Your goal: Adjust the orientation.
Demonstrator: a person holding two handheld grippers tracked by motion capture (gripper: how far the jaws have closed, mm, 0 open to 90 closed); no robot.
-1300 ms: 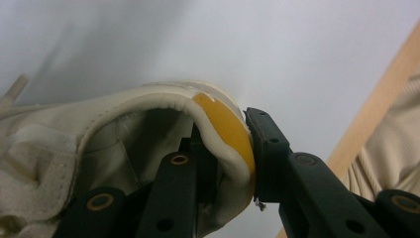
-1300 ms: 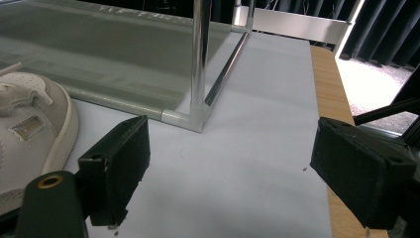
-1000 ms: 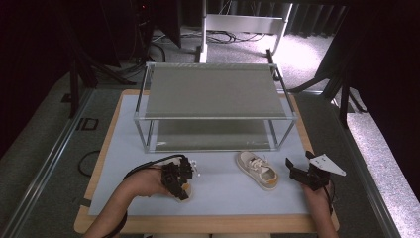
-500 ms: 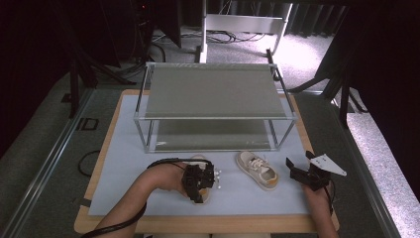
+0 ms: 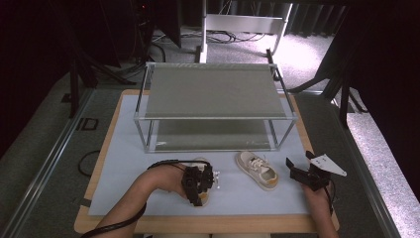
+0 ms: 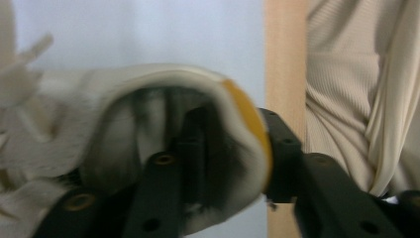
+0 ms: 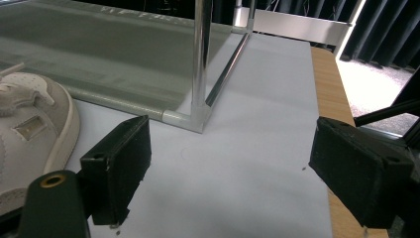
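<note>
A cream low shoe [image 5: 200, 162] lies on the pale mat under my left gripper [image 5: 198, 191]. In the left gripper view one black jaw is inside the shoe [image 6: 124, 99] and the other stands outside its yellow-edged heel. My left gripper [image 6: 237, 148] has just been opening, with the heel wall still between the jaws and a dark gap beside the inner one. A second cream shoe [image 5: 257, 171] lies to the right, toe toward the rack. My right gripper [image 5: 297, 171] rests open and empty on the mat; its own view shows that shoe [image 7: 29, 129] left of the gripper [image 7: 228, 168].
A two-level metal rack [image 5: 213, 91] with grey shelves stands at the back of the mat, its corner post [image 7: 198, 59] just ahead of my right gripper. The wooden table edge [image 6: 285, 59] and the person's cream sleeve [image 6: 356, 89] lie past the left shoe's heel.
My left hand has carried the shoe to the right and nearer the table's front edge, turning it. The right hand and the second shoe have not moved.
</note>
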